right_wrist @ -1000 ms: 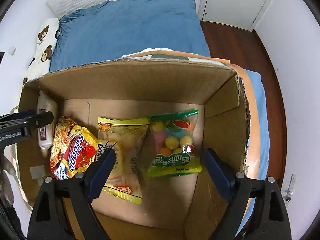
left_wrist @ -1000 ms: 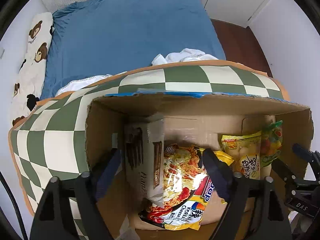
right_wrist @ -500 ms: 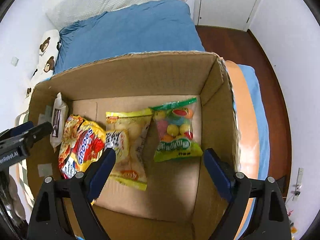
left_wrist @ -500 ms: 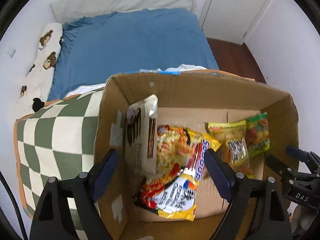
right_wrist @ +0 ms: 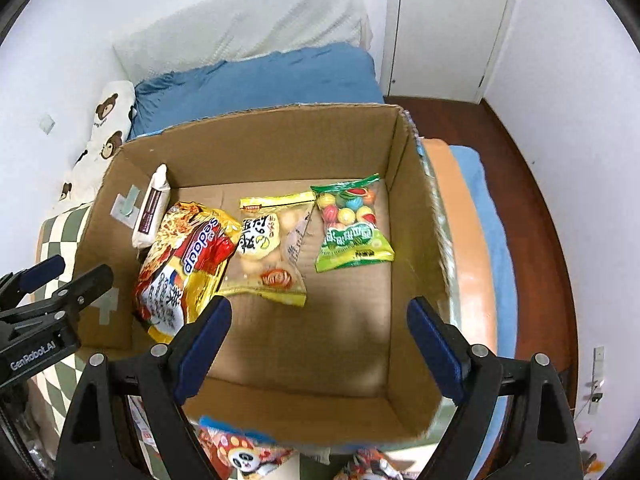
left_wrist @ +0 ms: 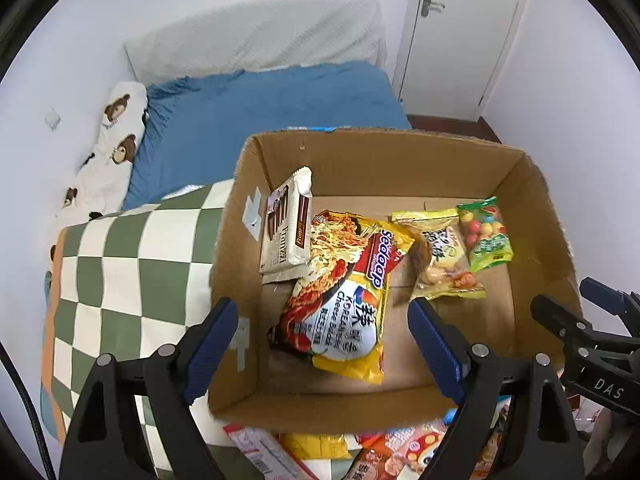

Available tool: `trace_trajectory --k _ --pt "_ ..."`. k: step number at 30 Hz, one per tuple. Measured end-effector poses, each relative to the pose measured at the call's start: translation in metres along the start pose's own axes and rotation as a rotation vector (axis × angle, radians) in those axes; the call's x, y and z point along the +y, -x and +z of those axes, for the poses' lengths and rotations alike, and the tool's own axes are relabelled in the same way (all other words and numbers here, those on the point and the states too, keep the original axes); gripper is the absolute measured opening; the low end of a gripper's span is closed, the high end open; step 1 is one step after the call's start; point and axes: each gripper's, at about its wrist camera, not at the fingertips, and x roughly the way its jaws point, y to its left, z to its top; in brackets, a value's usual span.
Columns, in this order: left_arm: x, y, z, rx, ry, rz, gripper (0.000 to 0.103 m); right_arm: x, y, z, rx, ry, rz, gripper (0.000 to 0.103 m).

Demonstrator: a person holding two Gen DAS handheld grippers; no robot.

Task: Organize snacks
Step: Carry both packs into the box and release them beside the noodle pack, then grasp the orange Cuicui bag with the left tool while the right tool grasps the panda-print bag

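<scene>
Left wrist view first: the left hand-held gripper [left_wrist: 322, 344] hangs above the near-left part of the cardboard box [left_wrist: 372, 152], its blue-padded fingers [left_wrist: 210, 346] spread wide with nothing between them. Down in the box, a white wafer pack [left_wrist: 286, 228] leans against the left wall, standing on edge. Right beside it, touching and partly overlapping its lower edge, lies the big noodle packet [left_wrist: 346, 296], red and yellow, tilted across the box floor. Further right, a yellow snack bag [left_wrist: 440, 256] lies flat, and just beside that, a green candy bag [left_wrist: 486, 236] full of coloured balls, close to the right wall. The box sits on a green-and-white checkered blanket [left_wrist: 120, 264] over a bed with a blue sheet [left_wrist: 260, 112]. At the near edge, outside the box, loose snack packets [left_wrist: 400, 448] poke into frame. The right hand-held gripper [left_wrist: 580, 320] shows at the right margin, black fingers apart.

Over to the right wrist view: the right hand-held gripper [right_wrist: 320, 340] hovers over the near side of the box [right_wrist: 280, 136], jaws wide and empty. Same line-up on the floor, left to right: wafer pack [right_wrist: 152, 208] upright at the left wall, noodle packet [right_wrist: 184, 264], yellow snack bag [right_wrist: 272, 248], green candy bag [right_wrist: 350, 228], with bare cardboard near the right wall. The left hand-held gripper [right_wrist: 60, 276] juts in from the left, outside the box wall, fingers parted. A panda-printed packet [right_wrist: 244, 452] lies just below the box's near edge.
</scene>
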Motion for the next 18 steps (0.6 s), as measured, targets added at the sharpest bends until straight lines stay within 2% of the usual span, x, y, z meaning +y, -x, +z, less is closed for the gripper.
trace_trajectory --k 12,18 --pt "-0.003 0.086 -0.036 -0.129 0.003 -0.034 0.087 0.008 0.088 -0.049 -0.165 0.000 0.002 0.092" --pt "-0.006 0.113 -0.058 -0.150 0.000 -0.044 0.087 0.011 0.124 -0.071 -0.215 -0.013 0.012 0.092"
